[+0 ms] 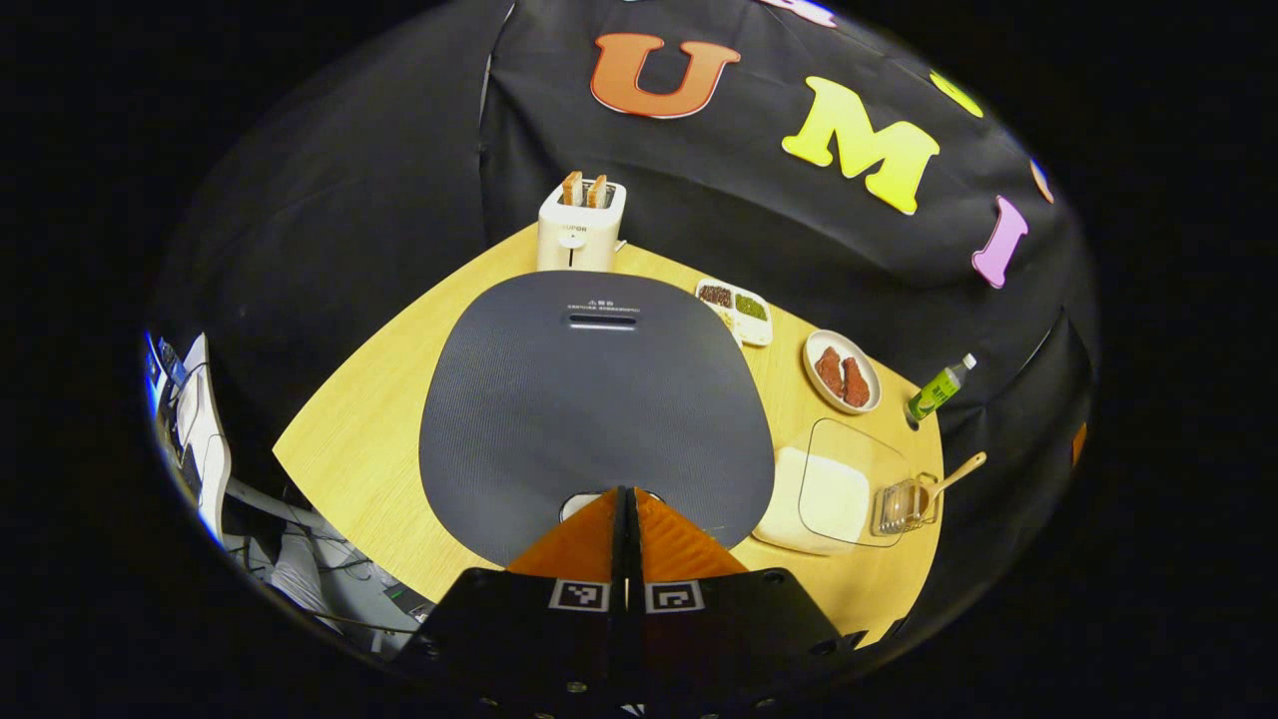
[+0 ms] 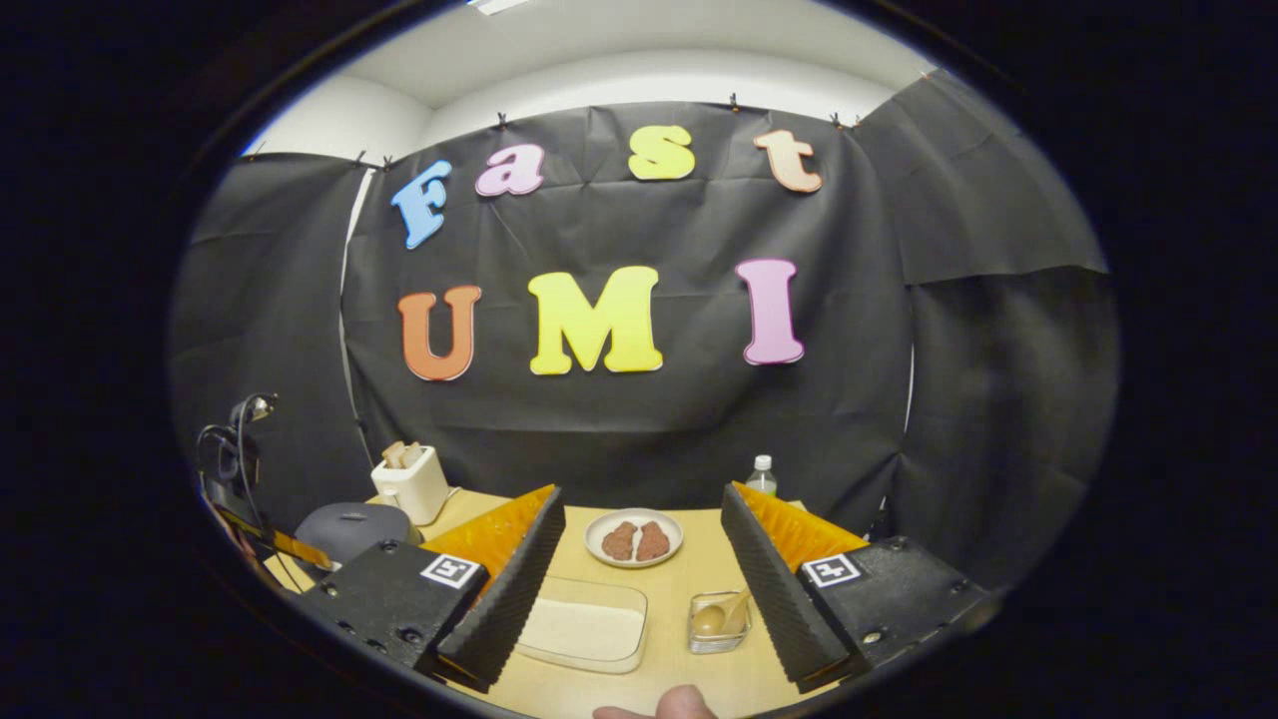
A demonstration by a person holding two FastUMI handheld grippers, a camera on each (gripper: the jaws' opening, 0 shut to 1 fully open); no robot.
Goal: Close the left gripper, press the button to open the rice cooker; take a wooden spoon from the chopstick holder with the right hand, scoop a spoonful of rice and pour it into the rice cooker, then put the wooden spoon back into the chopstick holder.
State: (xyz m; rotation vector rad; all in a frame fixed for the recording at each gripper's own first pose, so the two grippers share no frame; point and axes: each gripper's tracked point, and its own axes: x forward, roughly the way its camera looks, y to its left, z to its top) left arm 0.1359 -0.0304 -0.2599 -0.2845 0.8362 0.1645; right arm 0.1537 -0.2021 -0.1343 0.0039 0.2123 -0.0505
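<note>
**A:** What do I have, biggest first?

**B:** The table, then the cooker on it, lid down, dark and filling the middle of my left gripper view. Behind it stands a toaster with bread in its slots.

**A:** And my left gripper?

**B:** Fingers pressed together, nothing between them, tips over the cooker's near edge by the button.

**A:** The rice?

**B:** In the clear tray right of the cooker. The holder sits just beside it, spoon inside, handle leaning out.

**A:** Right gripper?

**B:** Fingers spread wide, empty, above the tray and holder. Beyond them, a plate and a bottle.
</note>
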